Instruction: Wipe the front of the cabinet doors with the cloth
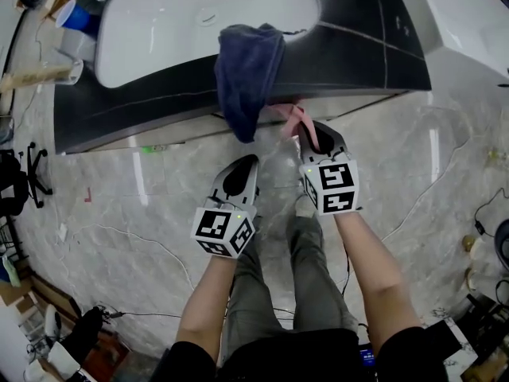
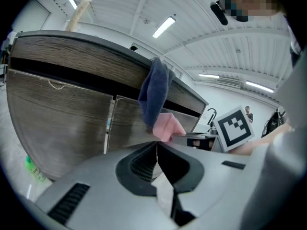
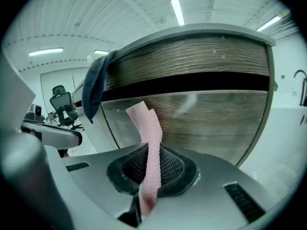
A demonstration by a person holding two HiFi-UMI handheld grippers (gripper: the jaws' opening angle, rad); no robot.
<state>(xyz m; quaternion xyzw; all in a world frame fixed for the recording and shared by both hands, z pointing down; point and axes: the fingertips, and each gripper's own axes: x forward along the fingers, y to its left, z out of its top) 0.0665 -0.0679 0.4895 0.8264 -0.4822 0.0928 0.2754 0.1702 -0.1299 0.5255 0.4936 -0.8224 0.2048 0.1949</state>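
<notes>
Veined marble floor [image 1: 143, 189] fills the lower frame beneath a dark counter [image 1: 350, 46] with a white basin [image 1: 159, 22]. A blue towel [image 1: 246, 70] drapes over the wood-grain cabinet doors [image 3: 206, 114]. At centre, the right gripper [image 3: 151, 164] has its jaws pinched on a pink cloth [image 3: 151, 143] near the doors; contact is unclear. The left gripper [image 2: 157, 150] has its jaws closed and empty.

The left arm [image 1: 208, 293] and right arm [image 1: 374, 269] reached forward and down, side by side. The left gripper [image 1: 251, 159] sat a bit behind, jaws pressed together, nothing in them. The right gripper [image 1: 308, 130] pinched a pink cloth [image 3: 150, 147].
</notes>
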